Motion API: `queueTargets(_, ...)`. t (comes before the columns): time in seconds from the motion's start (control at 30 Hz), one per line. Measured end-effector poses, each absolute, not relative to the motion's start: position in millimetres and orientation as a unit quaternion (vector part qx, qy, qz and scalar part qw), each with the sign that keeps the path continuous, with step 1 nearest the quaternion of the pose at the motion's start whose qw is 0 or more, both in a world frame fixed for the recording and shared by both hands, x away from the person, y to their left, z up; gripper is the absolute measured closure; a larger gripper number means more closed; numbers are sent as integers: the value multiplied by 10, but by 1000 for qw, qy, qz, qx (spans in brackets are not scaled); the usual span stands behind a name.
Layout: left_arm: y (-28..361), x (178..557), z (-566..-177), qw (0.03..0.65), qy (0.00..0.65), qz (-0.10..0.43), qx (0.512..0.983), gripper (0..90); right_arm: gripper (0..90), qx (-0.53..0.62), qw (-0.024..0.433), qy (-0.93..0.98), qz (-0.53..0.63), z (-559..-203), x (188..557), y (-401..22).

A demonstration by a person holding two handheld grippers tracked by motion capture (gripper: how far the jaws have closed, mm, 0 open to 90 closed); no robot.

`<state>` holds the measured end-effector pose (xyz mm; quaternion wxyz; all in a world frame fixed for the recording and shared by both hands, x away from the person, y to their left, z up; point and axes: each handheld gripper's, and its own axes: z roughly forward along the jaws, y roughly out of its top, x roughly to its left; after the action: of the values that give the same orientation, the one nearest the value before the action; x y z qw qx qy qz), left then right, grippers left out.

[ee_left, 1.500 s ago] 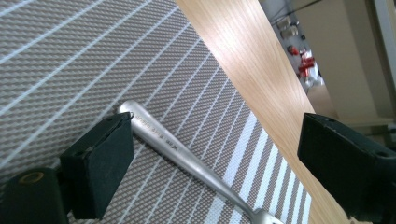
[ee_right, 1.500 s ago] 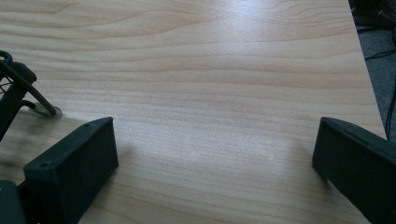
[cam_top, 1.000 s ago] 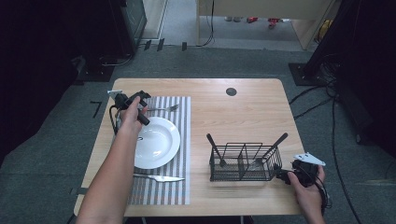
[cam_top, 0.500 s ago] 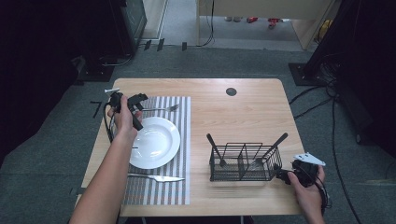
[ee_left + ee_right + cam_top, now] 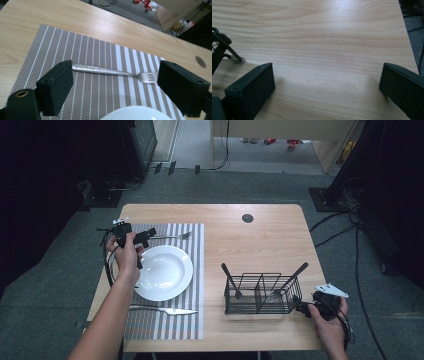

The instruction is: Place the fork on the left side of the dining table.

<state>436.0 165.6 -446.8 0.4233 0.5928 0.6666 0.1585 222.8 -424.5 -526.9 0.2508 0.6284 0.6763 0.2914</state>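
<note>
A silver fork (image 5: pixel 172 237) (image 5: pixel 112 72) lies across the far part of a striped placemat (image 5: pixel 195 270) (image 5: pixel 100 97), tines to the right. My left gripper (image 5: pixel 144 237) (image 5: pixel 115 88) stands open just short of the fork, jaws spread wide with nothing between them. A white plate (image 5: pixel 165 272) (image 5: pixel 135 113) sits on the mat under that hand. A knife (image 5: pixel 165 310) lies on the mat's near part. My right gripper (image 5: pixel 305 309) (image 5: pixel 327 87) stands open over bare wood beside a black wire caddy (image 5: pixel 262 292) (image 5: pixel 219 50) holding dark-handled utensils.
The wooden table (image 5: pixel 260 245) has a round cable hole (image 5: pixel 247 218) at the back. Dark equipment and cables stand on the grey floor around the table. The right table edge (image 5: pixel 409 50) is close to my right gripper.
My left gripper has drawn back to the left along the fork's handle, away from the tines. The right hand has stayed by the caddy.
</note>
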Motion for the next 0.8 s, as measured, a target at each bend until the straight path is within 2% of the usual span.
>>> queueTargets(0.13,1639,4271,-4413,433,649,163,604,104,0,628,251,676,291,-5270,2228,-4246)
queueTargets(0.23,1619,4209,-4366,421,636,185,620,92,0,628,251,676,291,-5269,2228,-4245)
queueTargets(0.33,1603,4118,-4310,429,613,187,637,12,0,628,251,676,291,-5270,2228,-4246)
queueTargets(0.8,1622,3837,-4245,429,582,205,660,12,0,628,251,676,291,-5270,2228,-4245)
